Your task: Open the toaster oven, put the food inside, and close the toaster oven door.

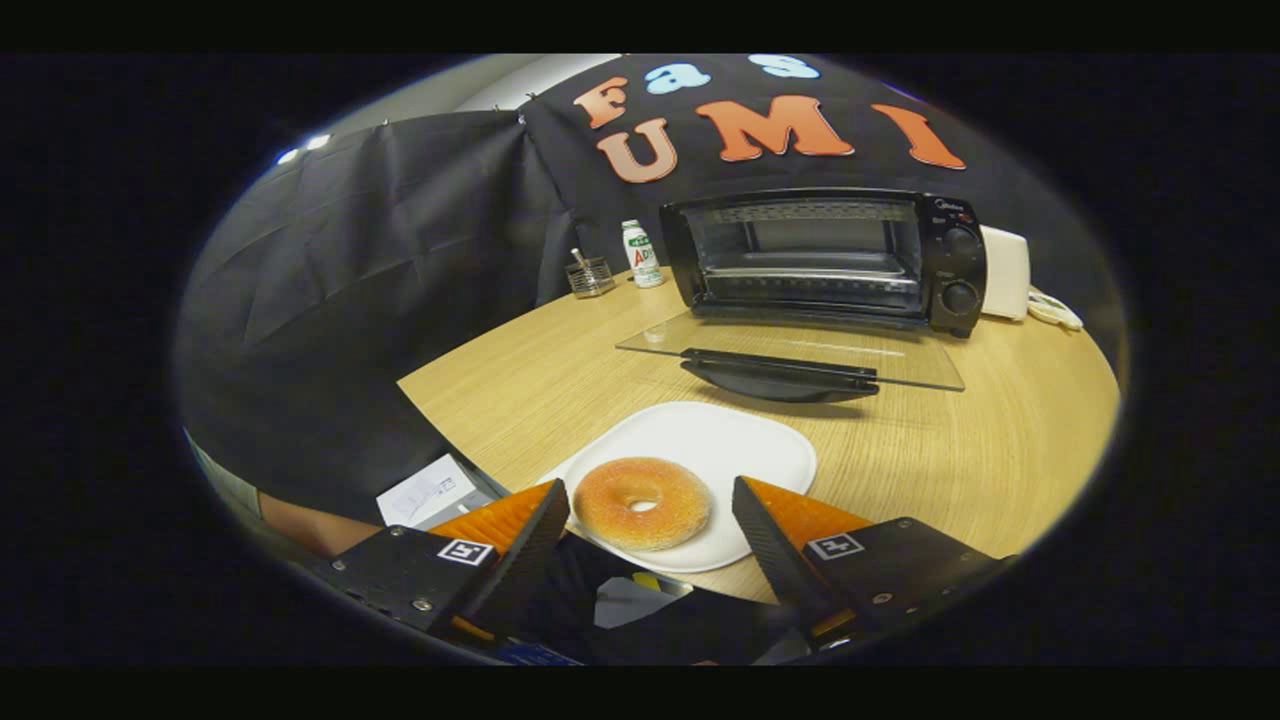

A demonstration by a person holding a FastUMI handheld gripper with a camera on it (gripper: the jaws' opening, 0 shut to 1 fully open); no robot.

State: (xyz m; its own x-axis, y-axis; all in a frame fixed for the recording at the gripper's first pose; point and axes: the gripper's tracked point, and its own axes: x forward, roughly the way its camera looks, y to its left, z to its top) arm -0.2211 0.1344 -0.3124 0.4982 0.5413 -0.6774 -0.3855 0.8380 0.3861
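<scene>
Tool [650, 500]: we hold it low, spread wide — fingers flanking the doughnut [642, 502], not touching.
Oven [825, 258]: door [790, 350] down.

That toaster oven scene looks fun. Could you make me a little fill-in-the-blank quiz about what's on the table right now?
1. The toaster oven door is folded down, so the oven is ____.
2. The donut lies on a white ____.
3. The tongs are ____, one finger on each side of the donut, not pressing it.
4. Left of the oven, a small bottle stands beside a glass ____.

Missing words: open; plate; open; jar
</scene>
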